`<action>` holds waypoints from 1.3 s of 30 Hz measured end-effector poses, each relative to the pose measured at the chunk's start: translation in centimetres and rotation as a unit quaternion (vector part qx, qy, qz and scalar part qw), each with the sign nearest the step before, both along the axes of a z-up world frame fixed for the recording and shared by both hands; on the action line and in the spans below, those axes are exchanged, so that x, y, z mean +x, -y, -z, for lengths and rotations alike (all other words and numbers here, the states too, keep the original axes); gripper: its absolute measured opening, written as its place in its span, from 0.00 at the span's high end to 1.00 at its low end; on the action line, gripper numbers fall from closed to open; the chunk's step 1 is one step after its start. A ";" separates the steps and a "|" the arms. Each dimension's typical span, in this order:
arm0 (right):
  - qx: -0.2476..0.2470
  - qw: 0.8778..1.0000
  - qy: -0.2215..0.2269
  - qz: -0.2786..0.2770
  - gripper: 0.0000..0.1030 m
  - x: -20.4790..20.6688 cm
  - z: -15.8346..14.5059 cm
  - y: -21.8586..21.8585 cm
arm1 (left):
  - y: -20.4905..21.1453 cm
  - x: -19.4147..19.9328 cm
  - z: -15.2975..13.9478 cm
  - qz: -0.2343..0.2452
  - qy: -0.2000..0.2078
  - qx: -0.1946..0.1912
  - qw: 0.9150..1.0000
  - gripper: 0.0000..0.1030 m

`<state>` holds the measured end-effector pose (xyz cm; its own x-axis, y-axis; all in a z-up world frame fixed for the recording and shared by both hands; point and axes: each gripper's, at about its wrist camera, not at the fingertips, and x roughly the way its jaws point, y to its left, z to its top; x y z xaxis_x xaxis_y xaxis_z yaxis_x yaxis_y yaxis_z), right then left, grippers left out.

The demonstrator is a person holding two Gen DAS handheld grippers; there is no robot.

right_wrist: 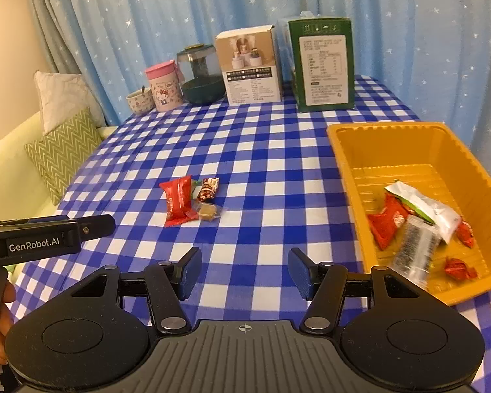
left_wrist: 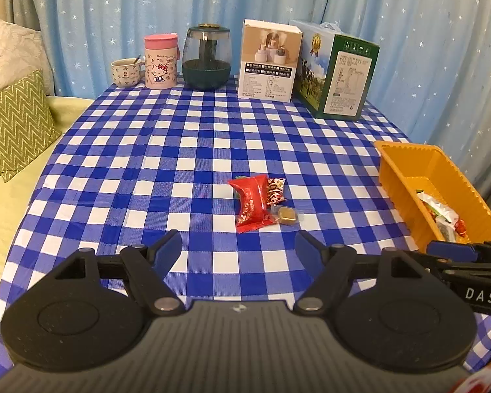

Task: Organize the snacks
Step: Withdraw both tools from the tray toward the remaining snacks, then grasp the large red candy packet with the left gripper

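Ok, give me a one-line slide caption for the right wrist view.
Open right hand-held gripper above the checked cloth, three wrapped snacks still loose, orange bin already partly filled.

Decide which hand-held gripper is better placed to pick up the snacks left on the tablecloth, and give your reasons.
Probably the left hand-held gripper: it is open and empty, with the red packet straight ahead. The right hand-held gripper, also open, sits nearer the orange bin.
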<state>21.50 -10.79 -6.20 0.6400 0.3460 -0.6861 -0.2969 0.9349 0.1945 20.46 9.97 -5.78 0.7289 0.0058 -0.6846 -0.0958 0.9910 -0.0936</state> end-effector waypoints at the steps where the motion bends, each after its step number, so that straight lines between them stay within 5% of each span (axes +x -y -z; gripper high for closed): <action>1: -0.001 1.000 -0.001 -0.001 0.43 0.4 0.2 -0.2 | -0.1 0.4 0.2 0.002 -0.001 0.001 1.000 0.28; 12: -0.025 0.999 -0.012 -0.031 0.43 4.8 3.7 -2.7 | -1.1 4.8 3.7 0.011 -0.009 0.004 1.000 0.31; 27: -0.037 0.999 -0.022 -0.021 0.44 7.9 6.7 -3.6 | 0.1 10.1 7.7 0.053 0.007 -0.003 0.999 0.60; 30: -0.037 0.999 -0.021 -0.021 0.44 8.2 6.9 -3.6 | 0.3 10.7 8.1 0.060 0.002 -0.004 0.998 0.77; 39: -0.052 0.993 0.019 -0.104 0.44 8.6 6.8 -6.2 | -1.5 9.2 6.3 0.090 -0.032 -0.003 0.995 0.78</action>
<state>30.11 -4.59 -13.05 0.5878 0.4026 -0.7017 -0.4913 0.8667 0.0857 29.69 11.51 -12.08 0.6722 -0.1253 -0.7297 0.0770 0.9921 -0.0994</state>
